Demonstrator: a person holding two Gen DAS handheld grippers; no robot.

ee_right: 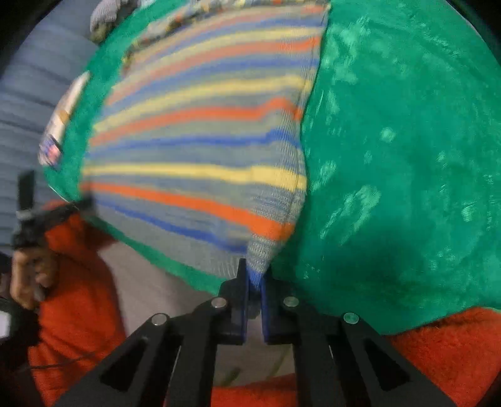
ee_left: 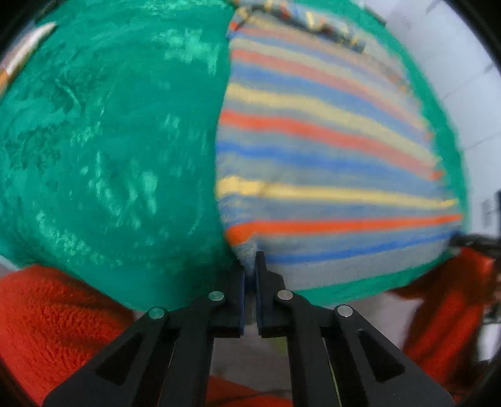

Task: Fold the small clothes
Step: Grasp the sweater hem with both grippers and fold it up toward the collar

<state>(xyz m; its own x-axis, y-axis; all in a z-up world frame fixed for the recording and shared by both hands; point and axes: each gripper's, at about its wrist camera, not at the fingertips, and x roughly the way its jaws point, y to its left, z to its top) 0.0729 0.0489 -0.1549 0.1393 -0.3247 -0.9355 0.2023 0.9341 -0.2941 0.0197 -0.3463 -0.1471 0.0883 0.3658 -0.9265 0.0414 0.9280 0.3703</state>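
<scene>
Striped knit garment (ee_left: 328, 162) is the only piece of clothing being worked on, and it's spread over a green plush cloth (ee_left: 109, 141), with both near corners pinched. The left gripper (ee_left: 250, 272) has its jaws squeezed narrow on the near left corner, and the right gripper (ee_right: 254, 278) does the same on the near right corner, so that's two grippers, one corner each. Stripes run orange, yellow and blue on a grey-blue ground. Everything's a bit motion-blurred, fyi.

What differs between views: the left wrist camera shows the garment (ee_right: 200, 150) edge running off to the far side with a multicolour patterned band (ee_left: 313, 18) at the far end, plus a pale wall (ee_left: 454, 78) off to the right. The right wrist camera picks up stuff the left one doesn't show clearly: the person's left hand (ee_right: 29, 275) wrapped round the other gripper's handle at far left, and a small printed packet (ee_right: 62, 122) lying on the green cloth (ee_right: 407, 156) beyond the garment's left edge. In the left view that packet is just a sliver at the top left rim.

Both views catch the person's red fleece sleeves (ee_left: 56, 319) near the bottom, two of them, one either side. Red fleece (ee_right: 438, 353) again on the right camera.
</scene>
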